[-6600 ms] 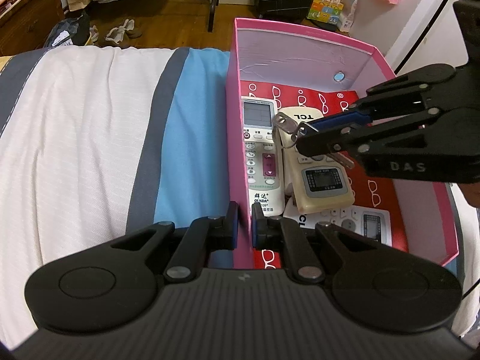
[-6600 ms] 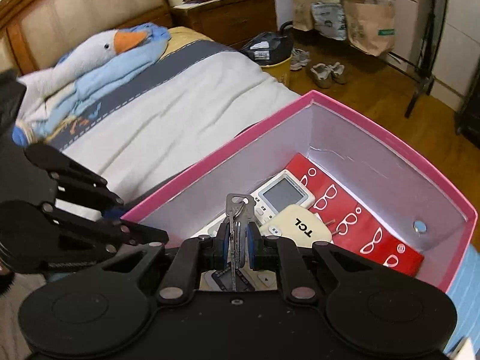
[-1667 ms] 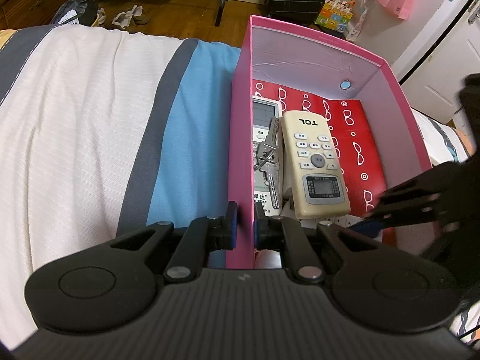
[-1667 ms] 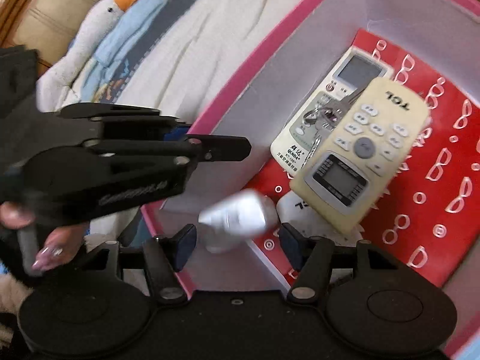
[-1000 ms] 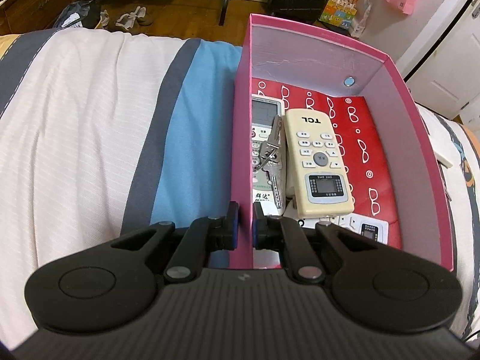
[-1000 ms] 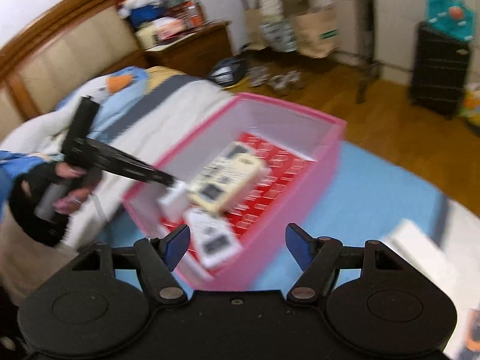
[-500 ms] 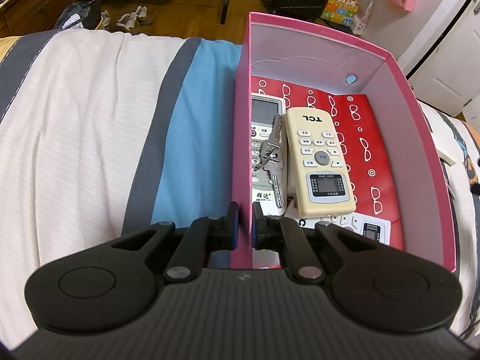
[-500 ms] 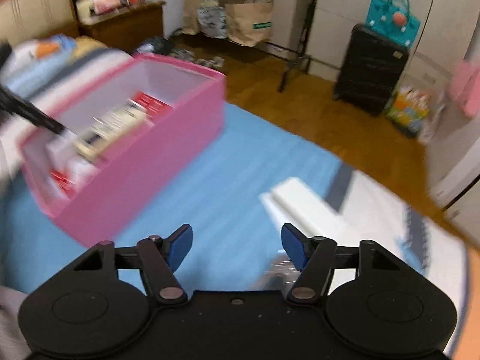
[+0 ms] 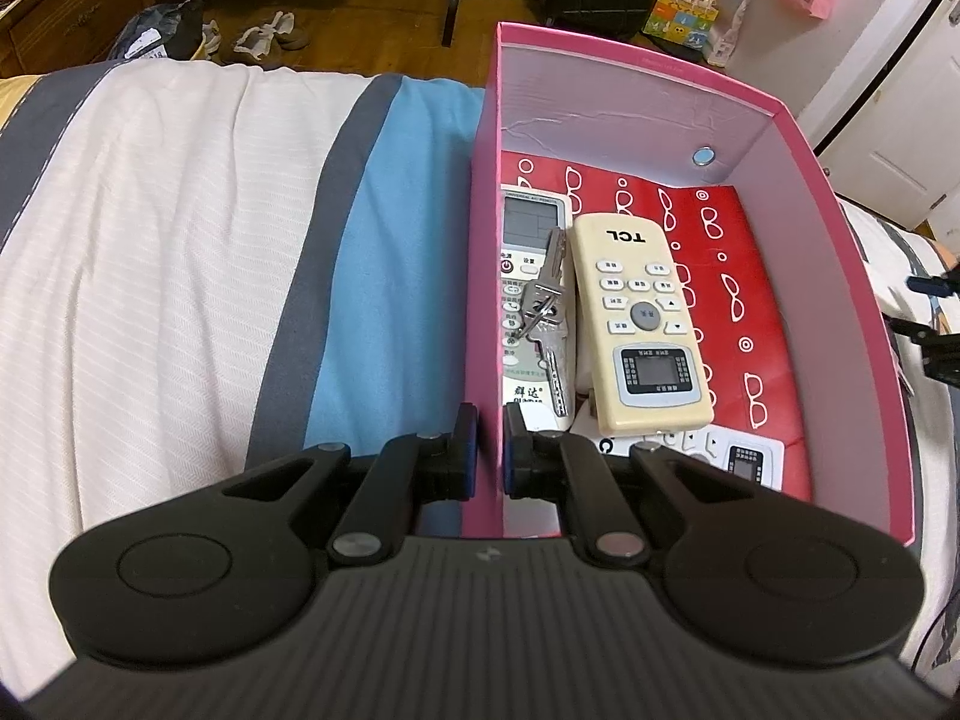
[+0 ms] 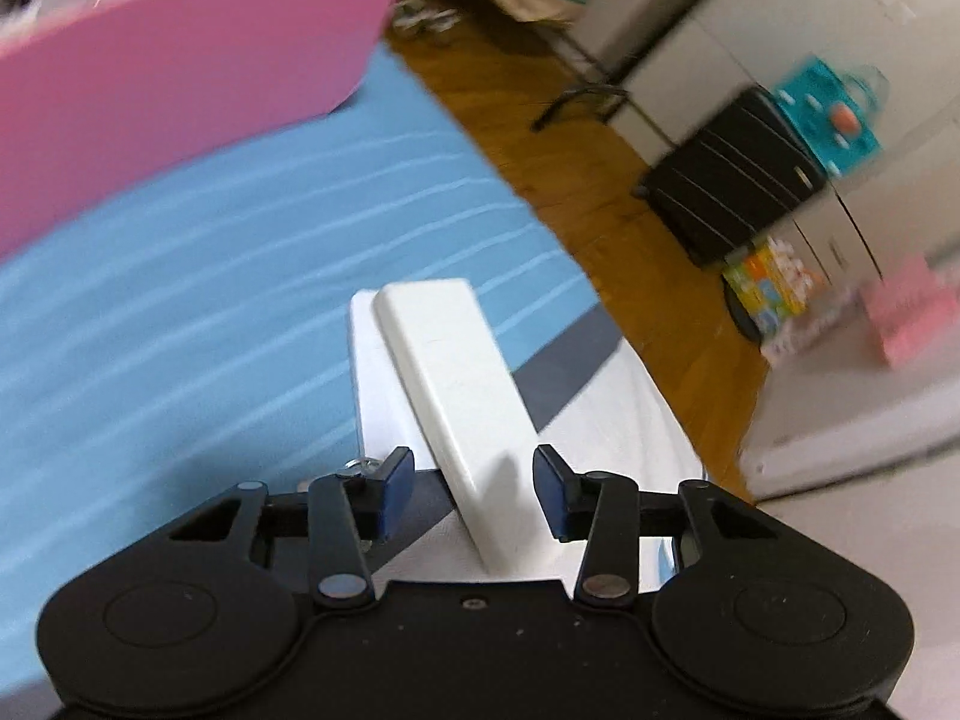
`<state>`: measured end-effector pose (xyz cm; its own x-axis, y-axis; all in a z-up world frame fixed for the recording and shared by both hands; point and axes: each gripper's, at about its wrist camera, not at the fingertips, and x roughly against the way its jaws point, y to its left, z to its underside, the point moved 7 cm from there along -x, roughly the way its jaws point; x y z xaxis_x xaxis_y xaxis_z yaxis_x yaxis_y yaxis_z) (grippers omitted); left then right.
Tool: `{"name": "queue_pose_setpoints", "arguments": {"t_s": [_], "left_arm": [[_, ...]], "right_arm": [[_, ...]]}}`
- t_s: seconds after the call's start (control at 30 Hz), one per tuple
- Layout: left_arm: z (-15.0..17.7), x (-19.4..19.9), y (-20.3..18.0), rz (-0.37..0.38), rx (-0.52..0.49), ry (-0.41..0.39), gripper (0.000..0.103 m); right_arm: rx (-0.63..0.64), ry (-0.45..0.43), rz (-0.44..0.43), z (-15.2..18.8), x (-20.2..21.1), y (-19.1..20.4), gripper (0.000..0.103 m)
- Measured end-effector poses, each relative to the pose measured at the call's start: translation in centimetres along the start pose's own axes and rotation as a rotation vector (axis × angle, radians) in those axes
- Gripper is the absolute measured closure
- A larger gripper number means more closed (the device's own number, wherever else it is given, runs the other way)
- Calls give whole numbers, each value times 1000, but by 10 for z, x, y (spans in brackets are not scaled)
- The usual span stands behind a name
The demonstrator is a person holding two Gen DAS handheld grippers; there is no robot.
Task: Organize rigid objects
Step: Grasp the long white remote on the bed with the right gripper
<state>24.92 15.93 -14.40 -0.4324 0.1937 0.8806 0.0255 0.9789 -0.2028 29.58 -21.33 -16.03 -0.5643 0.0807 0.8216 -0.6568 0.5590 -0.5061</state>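
The pink box (image 9: 840, 252) on the bed (image 9: 180, 210) is pinned at its near wall by the clenched left gripper (image 9: 486, 456). The right gripper (image 10: 474, 492), angled down, straddles the white remote (image 10: 456, 384) lying beside the box; its jaws have just been closing (pads not yet touching). A skewed pinch is judged likely, the remote lying oblique between the pads and prone to twist out.

L gripper (image 9: 486, 450) clamps pink box (image 9: 483, 276) wall.

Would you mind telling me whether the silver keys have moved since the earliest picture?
Yes: the silver keys went from the right tongs down into the pink box.
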Motion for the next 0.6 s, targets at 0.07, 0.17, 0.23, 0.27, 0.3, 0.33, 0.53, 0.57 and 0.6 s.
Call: {"name": "queue_pose_setpoints", "arguments": {"t_s": [0.07, 0.17, 0.23, 0.27, 0.3, 0.33, 0.53, 0.57, 0.6], "left_arm": [[0, -1, 0, 2, 4, 1, 96], [-1, -1, 0, 4, 2, 1, 96], [-1, -2, 0, 4, -2, 1, 96], [-2, -2, 0, 4, -2, 2, 96], [-2, -2, 0, 4, -3, 1, 96], [-2, -2, 0, 4, -5, 1, 96], [-2, -2, 0, 4, -5, 1, 96], [-2, -3, 0, 4, -5, 1, 96], [-2, -3, 0, 5, -4, 1, 96]], "right_arm": [[52, 15, 24, -2, -8, 1, 55], [58, 2, 16, -6, -11, -6, 52], [-4, 5, -35, -6, -14, -15, 51], [-39, 7, -61, -6, -16, -19, 51], [-65, 5, -80, -5, -17, -23, 51], [-95, 2, -96, -5, -19, -26, 51], [-245, 28, -162, 4, -42, -37, 31], [-264, 29, -170, 5, -42, -38, 31], [-275, 25, -171, 6, -42, -37, 32]]}}
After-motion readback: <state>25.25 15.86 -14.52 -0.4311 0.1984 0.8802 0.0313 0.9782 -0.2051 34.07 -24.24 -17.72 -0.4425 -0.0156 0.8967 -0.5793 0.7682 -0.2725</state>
